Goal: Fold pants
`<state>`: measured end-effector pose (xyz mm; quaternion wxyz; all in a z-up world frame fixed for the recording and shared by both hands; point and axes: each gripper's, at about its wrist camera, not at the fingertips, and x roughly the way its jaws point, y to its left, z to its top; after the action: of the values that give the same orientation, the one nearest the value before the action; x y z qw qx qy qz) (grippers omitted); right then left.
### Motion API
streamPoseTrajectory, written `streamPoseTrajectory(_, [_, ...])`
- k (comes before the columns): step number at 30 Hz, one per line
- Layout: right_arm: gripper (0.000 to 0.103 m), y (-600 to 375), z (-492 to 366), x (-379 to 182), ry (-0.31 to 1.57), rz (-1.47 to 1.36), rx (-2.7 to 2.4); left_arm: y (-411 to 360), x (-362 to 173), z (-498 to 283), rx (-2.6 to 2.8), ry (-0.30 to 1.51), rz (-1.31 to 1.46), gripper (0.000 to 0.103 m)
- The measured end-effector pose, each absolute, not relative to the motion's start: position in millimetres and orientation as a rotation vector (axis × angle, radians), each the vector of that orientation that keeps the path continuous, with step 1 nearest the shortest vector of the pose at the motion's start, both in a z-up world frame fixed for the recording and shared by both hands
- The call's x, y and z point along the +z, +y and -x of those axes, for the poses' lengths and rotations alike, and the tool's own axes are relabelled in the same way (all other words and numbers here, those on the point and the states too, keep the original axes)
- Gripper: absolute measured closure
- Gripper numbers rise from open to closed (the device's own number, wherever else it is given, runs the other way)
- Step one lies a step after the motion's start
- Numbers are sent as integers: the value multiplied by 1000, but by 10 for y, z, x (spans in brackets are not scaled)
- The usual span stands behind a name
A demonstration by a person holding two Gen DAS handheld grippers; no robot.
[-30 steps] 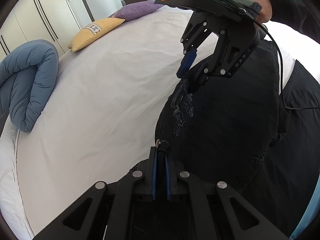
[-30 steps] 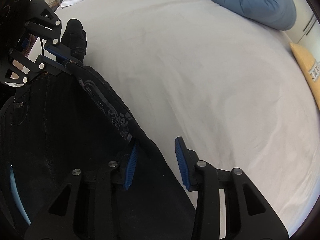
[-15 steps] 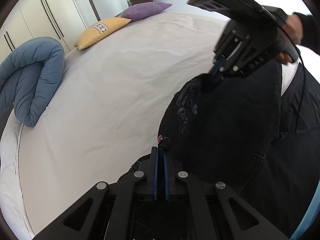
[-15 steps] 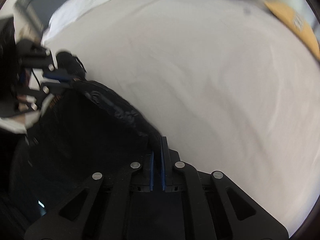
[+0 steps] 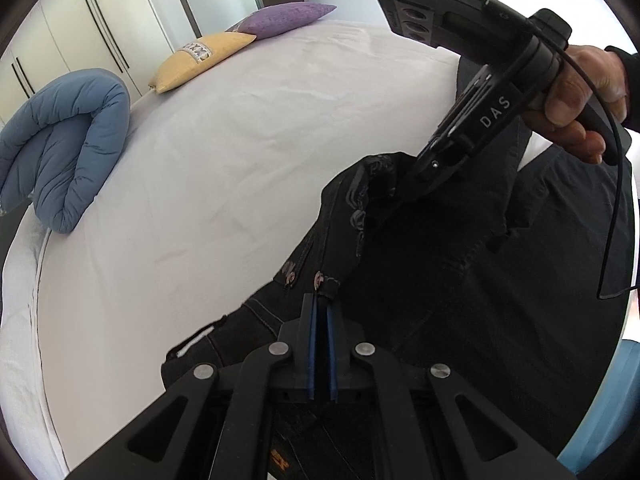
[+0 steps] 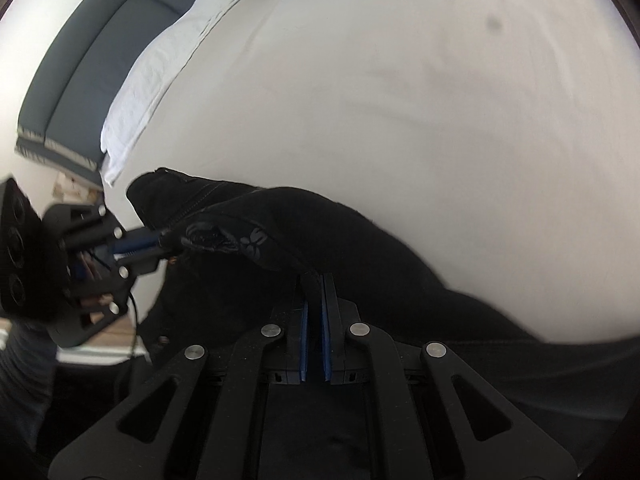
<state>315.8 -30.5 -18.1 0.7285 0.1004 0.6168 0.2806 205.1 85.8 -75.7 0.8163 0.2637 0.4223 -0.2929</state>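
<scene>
Black pants (image 5: 432, 280) with grey embroidery lie on the near edge of a white bed (image 5: 224, 152). My left gripper (image 5: 322, 304) is shut on one corner of the pants' edge and holds it up. My right gripper (image 5: 416, 192), held by a hand, is shut on the same edge farther along, lifting a fold of cloth. In the right wrist view my right gripper (image 6: 315, 280) pinches the dark cloth (image 6: 360, 256), and my left gripper (image 6: 160, 246) shows at the left, gripping the other end. The cloth sags between them.
A rolled blue duvet (image 5: 64, 148) lies at the bed's left side. A yellow pillow (image 5: 200, 58) and a purple pillow (image 5: 288, 16) sit at the far end. White wardrobes (image 5: 100, 20) stand behind. The bed's edge (image 6: 156, 72) borders a dark headboard.
My right gripper was open over the pants' edge, then shut on it. Both grippers have since lifted the edge and moved closer together, bunching the cloth between them.
</scene>
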Motion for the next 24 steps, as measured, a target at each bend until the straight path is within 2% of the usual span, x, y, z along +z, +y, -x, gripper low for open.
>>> streamPoseTrajectory(5, [99, 105, -2784, -138, 1319, 5, 632, 935, -749, -1708, -614, 902, -582, 99])
streamPoseTrajectory(12, [99, 227, -2188, -218, 1390, 35, 671, 1045, -959, -1159, -627, 943, -605, 99])
streamPoseTrajectory(24, [99, 816, -882, -253, 1374, 237, 687, 1286, -1126, -553, -648, 977, -597, 100])
